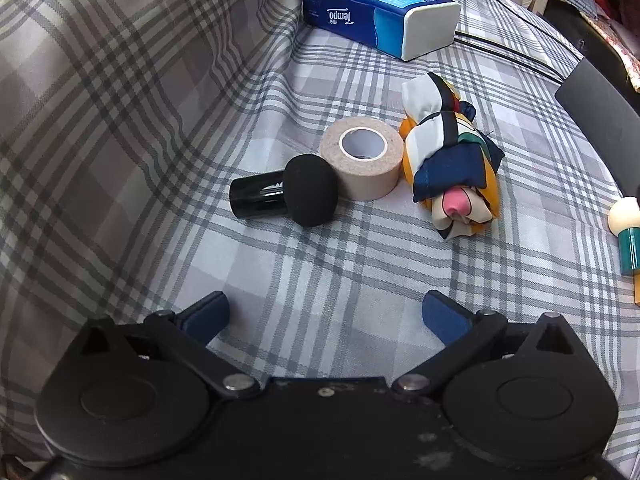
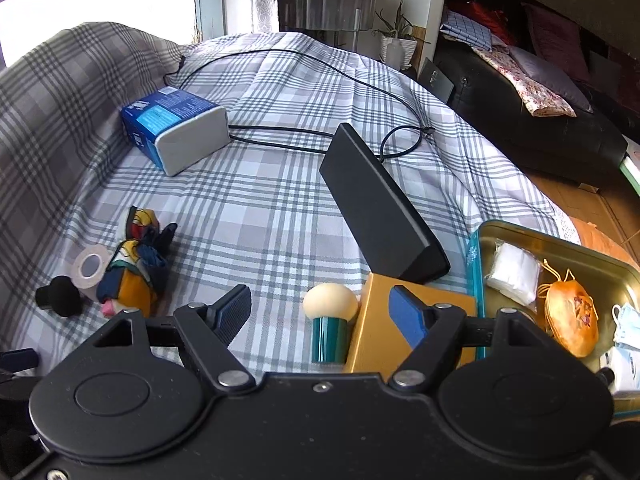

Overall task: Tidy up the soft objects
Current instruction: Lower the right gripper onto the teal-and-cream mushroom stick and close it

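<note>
With both tongs gaping empty, we see the black puff (image 1: pixel 310 190) lying ahead of the left tongs (image 1: pixel 325 316). Its handle points left; the right tongs (image 2: pixel 322 314) sit farther off.

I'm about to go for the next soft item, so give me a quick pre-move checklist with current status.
1. Left gripper fingers open, nothing between them: ok.
2. Right gripper fingers open, nothing between them: ok.
3. Black sponge puff free to grab: not ok, it touches the tape roll.
4. Folded scarf lying clear of the tissue pack: ok.
5. Gold tin has room left: ok.
6. Cream puff standing upright: ok.
</note>
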